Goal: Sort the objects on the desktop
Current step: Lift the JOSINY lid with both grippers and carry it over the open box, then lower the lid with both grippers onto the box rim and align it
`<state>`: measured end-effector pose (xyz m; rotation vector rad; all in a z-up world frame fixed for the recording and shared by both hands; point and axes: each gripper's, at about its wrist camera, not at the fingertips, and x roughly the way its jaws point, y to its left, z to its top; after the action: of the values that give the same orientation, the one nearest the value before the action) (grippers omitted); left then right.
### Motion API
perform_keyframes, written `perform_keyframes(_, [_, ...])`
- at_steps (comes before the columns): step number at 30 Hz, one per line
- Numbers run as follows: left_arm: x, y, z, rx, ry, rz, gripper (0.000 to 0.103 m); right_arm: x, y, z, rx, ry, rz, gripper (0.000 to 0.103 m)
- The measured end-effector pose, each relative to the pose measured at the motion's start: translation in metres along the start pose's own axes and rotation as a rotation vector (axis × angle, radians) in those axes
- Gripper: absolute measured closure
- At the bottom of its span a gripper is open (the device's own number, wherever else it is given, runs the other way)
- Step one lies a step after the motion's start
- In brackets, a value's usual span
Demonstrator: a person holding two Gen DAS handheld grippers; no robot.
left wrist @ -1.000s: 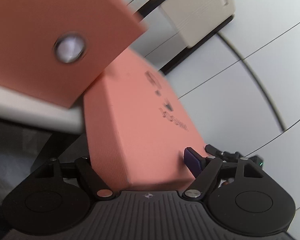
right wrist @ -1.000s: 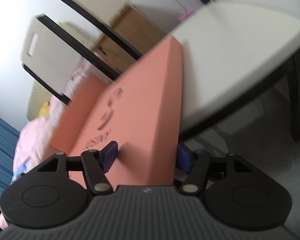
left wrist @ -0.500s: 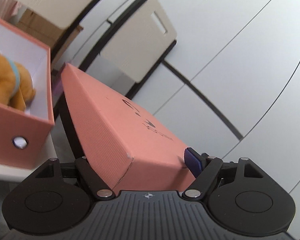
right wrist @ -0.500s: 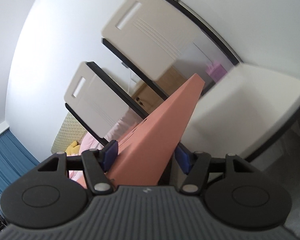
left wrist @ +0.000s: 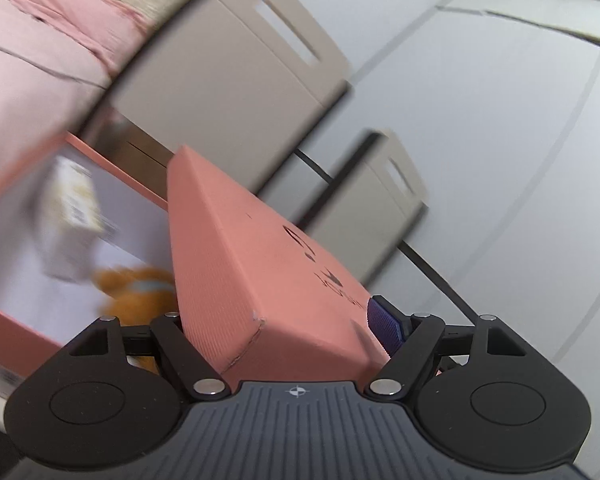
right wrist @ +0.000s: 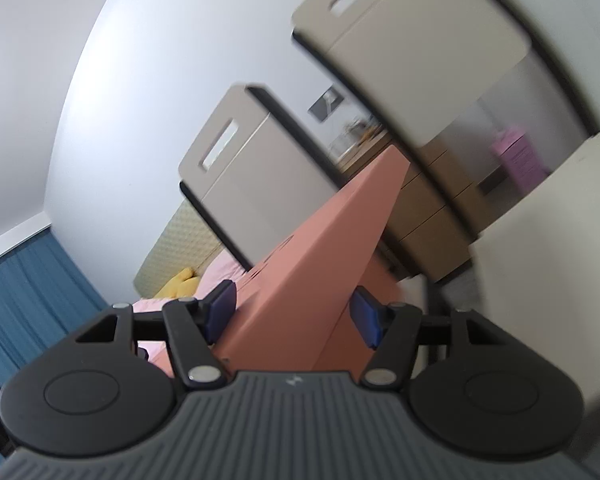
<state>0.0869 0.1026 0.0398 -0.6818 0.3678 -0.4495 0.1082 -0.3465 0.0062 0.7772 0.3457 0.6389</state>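
Observation:
A salmon-pink box lid (left wrist: 260,264) with dark lettering is held up between both grippers, tilted in the air. My left gripper (left wrist: 278,324) grips one end; its blue pad (left wrist: 382,326) presses the lid's top face, the other finger is hidden behind the lid, and the jaws are closing slightly. Left of the lid and lower down stands the open pink box (left wrist: 112,168), blurred, with an orange plush toy (left wrist: 140,292) and a white carton (left wrist: 74,228) inside. My right gripper (right wrist: 292,316) is shut on the lid's (right wrist: 320,280) other end, a pad on each side.
Two beige chair backs (left wrist: 228,80) (left wrist: 376,208) stand beyond the box, with a pink bed (left wrist: 32,60) behind them. In the right wrist view a white table (right wrist: 540,260) lies at the right, a wooden dresser (right wrist: 428,208) behind it, and a blue curtain (right wrist: 28,292) at the left.
Both grippers have risen with the lid and tipped up toward level. The open box, seen from the side before, now shows its inside with the toy and carton.

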Motion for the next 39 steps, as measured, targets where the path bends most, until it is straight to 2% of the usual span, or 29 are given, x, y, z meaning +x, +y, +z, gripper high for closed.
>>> perform_keyframes(5, [-0.002,0.041,0.012,-0.032,-0.024,0.099,0.025,0.063,-0.012,-0.019,0.034,0.097,0.026,0.04])
perform_keyframes(10, [-0.001,0.066,0.009,-0.031,-0.023,0.156,0.025,0.087,-0.027,-0.036,0.04,0.14,0.016,0.039])
perform_keyframes(15, [-0.001,0.057,0.002,0.093,-0.04,0.281,0.009,0.098,-0.03,-0.05,0.051,0.155,-0.008,0.039])
perform_keyframes(18, [-0.002,0.045,-0.006,0.237,-0.087,0.469,0.007,0.104,-0.031,-0.057,0.046,0.135,-0.031,0.04])
perform_keyframes(19, [-0.003,0.042,-0.009,0.27,-0.103,0.5,0.006,0.106,-0.03,-0.059,0.039,0.128,-0.042,0.041])
perform_keyframes(27, [-0.021,0.041,-0.015,0.288,-0.242,0.512,0.005,0.113,-0.027,-0.068,0.026,0.091,-0.067,0.039])
perform_keyframes(39, [-0.014,0.028,-0.036,0.394,-0.276,0.55,0.005,0.111,-0.021,-0.081,-0.005,0.003,-0.16,0.034])
